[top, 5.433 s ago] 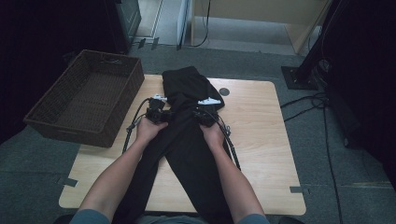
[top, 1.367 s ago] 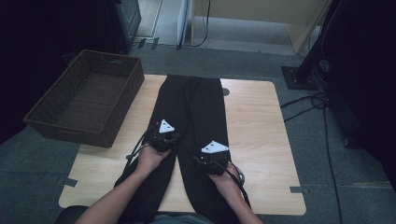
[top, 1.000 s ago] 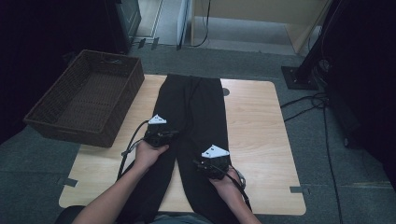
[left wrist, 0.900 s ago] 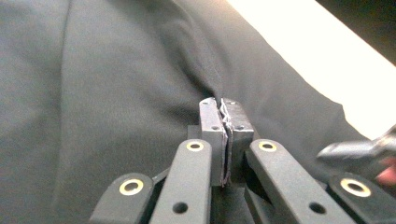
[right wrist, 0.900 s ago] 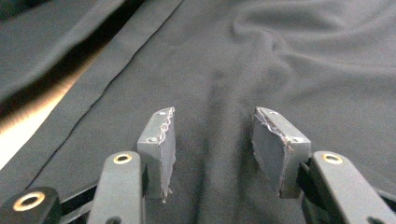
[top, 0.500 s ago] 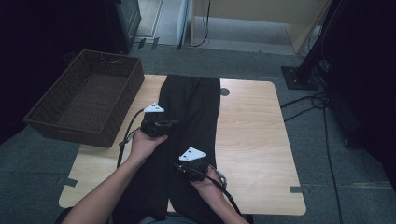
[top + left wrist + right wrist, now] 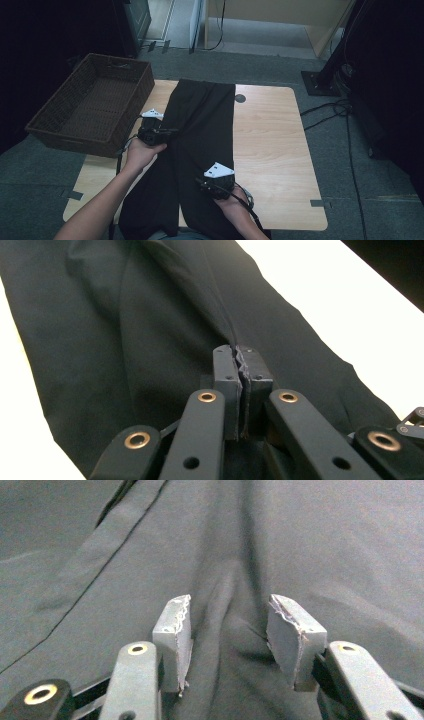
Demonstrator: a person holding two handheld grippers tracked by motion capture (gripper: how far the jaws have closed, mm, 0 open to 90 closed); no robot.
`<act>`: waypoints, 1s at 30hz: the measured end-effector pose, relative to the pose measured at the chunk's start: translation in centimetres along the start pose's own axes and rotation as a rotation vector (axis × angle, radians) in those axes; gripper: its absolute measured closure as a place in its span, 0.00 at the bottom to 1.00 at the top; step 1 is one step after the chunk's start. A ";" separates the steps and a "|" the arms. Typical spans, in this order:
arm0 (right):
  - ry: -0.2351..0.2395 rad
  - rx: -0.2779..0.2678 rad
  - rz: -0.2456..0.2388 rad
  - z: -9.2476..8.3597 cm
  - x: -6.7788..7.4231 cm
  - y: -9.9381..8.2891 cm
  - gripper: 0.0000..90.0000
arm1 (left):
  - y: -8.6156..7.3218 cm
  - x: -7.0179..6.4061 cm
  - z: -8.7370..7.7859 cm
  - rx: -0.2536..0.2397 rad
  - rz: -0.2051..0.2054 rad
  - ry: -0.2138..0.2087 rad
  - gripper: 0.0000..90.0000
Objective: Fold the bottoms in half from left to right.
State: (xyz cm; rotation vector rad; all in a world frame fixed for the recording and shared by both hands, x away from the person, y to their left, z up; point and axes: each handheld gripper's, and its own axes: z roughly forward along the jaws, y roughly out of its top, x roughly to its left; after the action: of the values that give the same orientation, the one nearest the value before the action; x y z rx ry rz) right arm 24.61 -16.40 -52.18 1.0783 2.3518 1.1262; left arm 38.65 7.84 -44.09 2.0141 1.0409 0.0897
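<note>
Black trousers (image 7: 200, 125) lie lengthwise down the middle of the wooden table (image 7: 272, 145). My left gripper (image 7: 152, 131) is at their left edge, beside the basket. In the left gripper view it (image 7: 241, 352) is shut on a raised fold of the black cloth (image 7: 150, 330). My right gripper (image 7: 216, 182) rests on the trousers nearer the person, toward their right side. In the right gripper view its jaws (image 7: 227, 610) stand apart over the cloth (image 7: 310, 540). A soft ridge of fabric runs between the pads (image 7: 172, 625), and neither pad presses on it.
A brown wicker basket (image 7: 90, 107) sits at the table's left side, overhanging its edge. A small round dark spot (image 7: 240, 98) marks the tabletop beyond the trousers. Bare wood lies to the right of them. Cables (image 7: 340, 107) trail on the floor at right.
My left hand has carried its pinch of cloth leftward and farther away, lifting the trousers' left edge. My right gripper has slid left and nearer, from the trousers' right edge onto them.
</note>
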 end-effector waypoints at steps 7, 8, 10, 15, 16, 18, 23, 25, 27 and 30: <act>-0.003 -0.001 0.001 -0.3 0.8 -0.3 0.59 | 1.7 -0.4 -1.7 -0.030 0.015 -0.002 1.00; -0.002 -0.001 0.004 -0.3 1.0 -0.3 0.59 | 2.1 -0.6 -1.8 -0.026 0.022 -0.006 1.00; 0.005 -0.004 0.003 -0.1 1.5 -0.2 0.59 | 2.7 -1.3 -1.7 -0.030 0.034 -0.028 1.00; 0.082 -0.007 0.009 0.6 3.3 0.4 0.59 | 3.9 -3.8 -0.2 -0.067 0.051 -0.112 1.00; 0.105 -0.007 0.015 0.6 3.6 0.4 0.59 | 4.0 -4.3 0.4 -0.067 0.053 -0.128 1.00; 0.101 -0.006 0.010 0.5 3.7 0.3 0.60 | 3.9 -4.8 1.5 -0.053 0.060 -0.142 1.00; 0.050 -0.020 0.119 -1.3 0.4 -0.2 0.58 | 2.5 -5.2 3.9 -0.028 0.040 -0.172 1.00; 0.004 -0.033 0.142 -2.2 -1.2 -0.3 0.58 | 2.0 -5.7 4.7 -0.013 0.057 -0.175 1.00; -0.041 -0.047 0.158 -2.9 -2.7 -0.4 0.58 | 1.4 -6.0 5.8 -0.007 0.048 -0.185 1.00; -0.092 -0.063 0.198 -3.4 -4.7 -0.5 0.59 | 0.4 -5.9 7.6 0.018 0.054 -0.174 0.99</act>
State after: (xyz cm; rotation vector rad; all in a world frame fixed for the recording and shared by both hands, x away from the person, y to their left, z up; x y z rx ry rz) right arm 25.60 -21.85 -50.55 1.3343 2.1618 1.1818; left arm 38.16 -1.35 -46.93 2.0273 0.8804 -0.0654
